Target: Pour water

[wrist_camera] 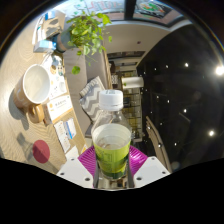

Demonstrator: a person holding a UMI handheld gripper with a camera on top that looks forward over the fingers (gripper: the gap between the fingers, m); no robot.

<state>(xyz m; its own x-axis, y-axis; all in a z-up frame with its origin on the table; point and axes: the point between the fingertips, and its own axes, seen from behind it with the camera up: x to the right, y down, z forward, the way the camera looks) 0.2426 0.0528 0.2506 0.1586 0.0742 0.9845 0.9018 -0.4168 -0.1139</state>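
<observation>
A clear plastic water bottle with a white cap and a green label stands between my fingers. My gripper is shut on it, and both magenta pads press on the label's sides. The bottle's base is hidden behind the fingers. A white mug with a brown handle sits on the wooden table, off to the left and beyond the bottle, with its open mouth facing the camera. The whole scene looks rolled to one side.
A small round red object lies on the table near the left finger. Papers or cards lie between the mug and the bottle. A leafy green plant stands further back. A dark glossy surface lies to the right.
</observation>
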